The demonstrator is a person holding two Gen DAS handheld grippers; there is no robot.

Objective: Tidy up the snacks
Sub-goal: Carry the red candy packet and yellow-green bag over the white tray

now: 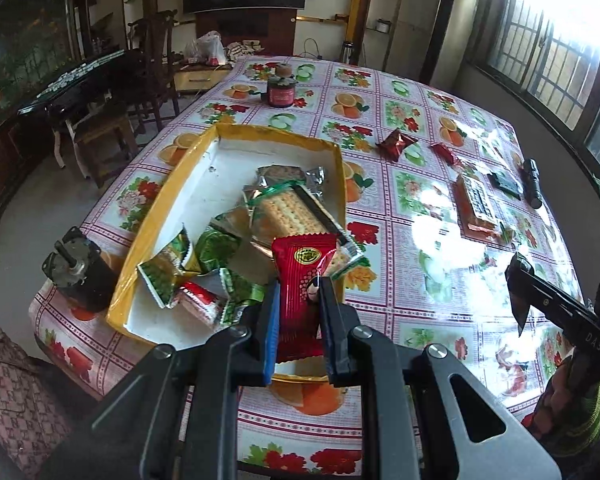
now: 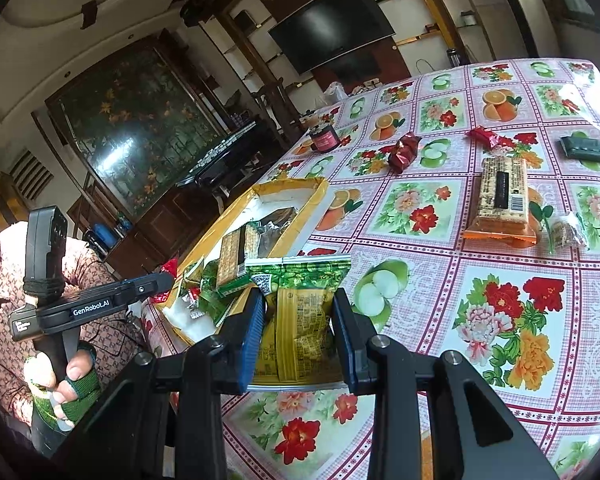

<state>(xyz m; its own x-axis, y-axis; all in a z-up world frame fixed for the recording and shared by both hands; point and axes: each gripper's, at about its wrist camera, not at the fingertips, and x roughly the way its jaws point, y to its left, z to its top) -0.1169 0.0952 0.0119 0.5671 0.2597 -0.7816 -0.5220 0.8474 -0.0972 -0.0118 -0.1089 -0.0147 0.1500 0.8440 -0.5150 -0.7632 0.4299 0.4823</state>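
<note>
Left tool (image 1: 298, 312): closed on a red snack packet (image 1: 304, 288), held upright just above the near end of the yellow-rimmed box (image 1: 168, 208).
Right tool (image 2: 298, 334): closed on a green-and-yellow snack bag (image 2: 300, 312), carried above the surface (image 2: 512, 320) just beside the near right corner of the box.
Box contents: a cracker pack (image 1: 288, 212) lies diagonally across the middle; small green packets (image 1: 212, 248) and a red-white packet (image 1: 198, 300) crowd the near end; a silver-ended pack (image 1: 288, 176) sits further in.
Step in hand (judged): deposit both held packets into the box.
Technique: bring the red packet over the bare white floor at the far left of the box before releasing; lower it flat so it does not prop on the cracker pack.
Sequence: release one tool at a time; the two tools are close together at the near end.
Edges: the box lies near the left edge of the surface, with a small motor (image 1: 76, 272) touching or just beside its left wall; avoid pushing the box that way.
Open room: broad bare surface to the right of the box.
Remaining items: two red wrapped sweets (image 2: 404, 152), an orange-ended cracker pack (image 2: 502, 196), a dark packet (image 2: 584, 148) and a small clear packet (image 2: 568, 232), all well apart from the box.
</note>
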